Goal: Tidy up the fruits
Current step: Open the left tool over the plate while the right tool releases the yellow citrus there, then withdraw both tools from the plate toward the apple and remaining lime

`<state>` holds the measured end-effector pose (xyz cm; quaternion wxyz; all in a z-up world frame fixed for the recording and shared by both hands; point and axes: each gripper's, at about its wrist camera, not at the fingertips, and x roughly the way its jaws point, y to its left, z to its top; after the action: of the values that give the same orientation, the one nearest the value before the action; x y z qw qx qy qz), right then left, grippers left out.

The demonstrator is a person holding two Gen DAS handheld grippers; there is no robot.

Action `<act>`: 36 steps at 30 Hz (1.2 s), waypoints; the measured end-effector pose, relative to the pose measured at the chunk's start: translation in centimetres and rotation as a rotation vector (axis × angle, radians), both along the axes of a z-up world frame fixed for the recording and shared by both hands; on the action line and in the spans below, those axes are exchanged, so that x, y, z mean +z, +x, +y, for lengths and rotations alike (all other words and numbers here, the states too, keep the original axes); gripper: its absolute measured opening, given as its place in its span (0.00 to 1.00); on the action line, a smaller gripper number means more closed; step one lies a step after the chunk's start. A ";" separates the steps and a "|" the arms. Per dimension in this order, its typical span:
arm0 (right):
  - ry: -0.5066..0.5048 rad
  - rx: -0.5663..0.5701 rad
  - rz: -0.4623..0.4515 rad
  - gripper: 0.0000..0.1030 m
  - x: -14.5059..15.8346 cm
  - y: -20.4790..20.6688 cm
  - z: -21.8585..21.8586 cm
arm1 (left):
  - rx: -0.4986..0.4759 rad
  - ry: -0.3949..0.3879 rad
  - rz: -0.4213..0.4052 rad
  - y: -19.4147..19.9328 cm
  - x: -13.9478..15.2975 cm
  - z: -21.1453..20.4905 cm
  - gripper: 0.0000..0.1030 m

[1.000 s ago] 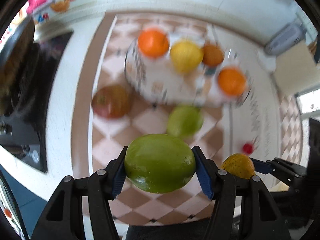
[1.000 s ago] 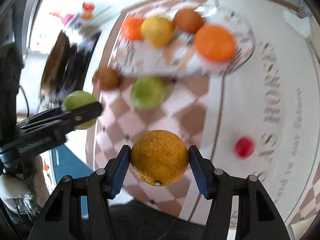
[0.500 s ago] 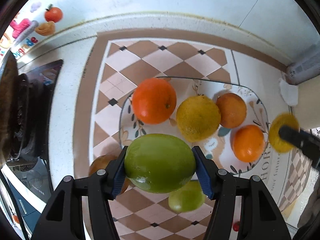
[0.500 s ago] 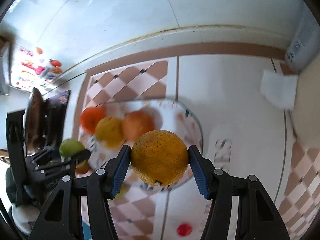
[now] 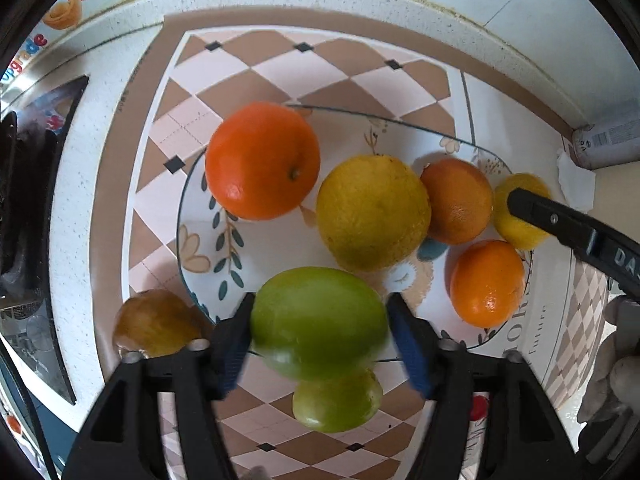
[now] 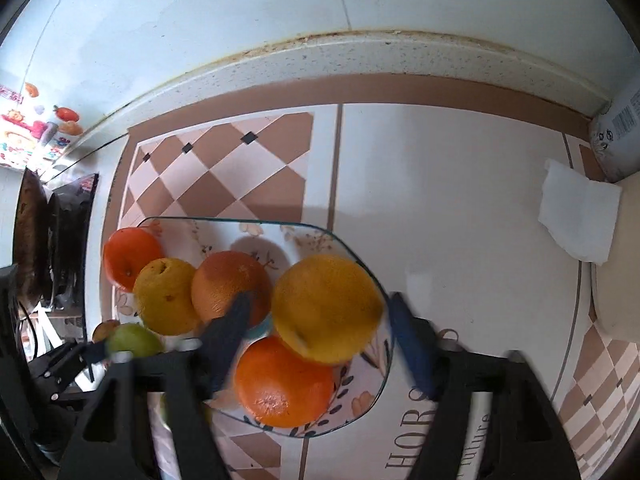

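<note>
A patterned glass plate (image 5: 240, 256) holds two oranges (image 5: 262, 160), a big yellow citrus (image 5: 372, 212) and a darker orange (image 5: 456, 200). My left gripper (image 5: 320, 326) has its jaws spread slightly; the green fruit (image 5: 320, 320) sits between them over the plate's near rim, with a gap on the right side. My right gripper (image 6: 318, 318) has opened wide; the yellow-orange citrus (image 6: 326, 308) lies between its pads over the plate's right side (image 6: 372, 392), blurred. The right gripper shows in the left view (image 5: 560, 224).
Off the plate near the front lie a second green fruit (image 5: 336, 404) and a brownish fruit (image 5: 156, 324) at the left. A small red item (image 5: 478, 408) sits on the mat. A stove (image 5: 24, 200) stands left; a white tissue (image 6: 576, 220) and a bottle (image 6: 616, 136) right.
Both grippers moved down toward the plate. The right jaws opened and let go of the yellow-orange citrus over the plate. The left jaws have begun spreading around the green fruit.
</note>
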<state>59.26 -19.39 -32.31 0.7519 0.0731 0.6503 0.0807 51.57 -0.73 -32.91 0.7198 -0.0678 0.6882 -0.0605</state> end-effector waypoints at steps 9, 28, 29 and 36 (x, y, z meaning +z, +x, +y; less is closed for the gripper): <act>-0.111 -0.006 -0.083 0.92 4.0 -4.0 -0.1 | 0.017 0.048 -0.108 -1.2 3.9 0.9 0.89; -0.178 -0.066 -0.244 0.92 11.5 -18.4 2.2 | 0.018 0.159 -0.336 -11.4 12.1 3.1 0.88; -0.175 -0.067 -0.252 0.92 11.9 -19.0 2.4 | 0.020 0.152 -0.340 -12.0 12.4 3.1 0.88; -0.155 -0.065 -0.314 0.92 15.5 -23.4 3.4 | 0.014 0.135 -0.420 -16.1 16.0 3.5 0.88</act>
<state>35.86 -16.02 -16.79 0.8497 0.0222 0.5266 0.0164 35.50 2.79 -16.87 0.8508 -0.0101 0.5250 -0.0220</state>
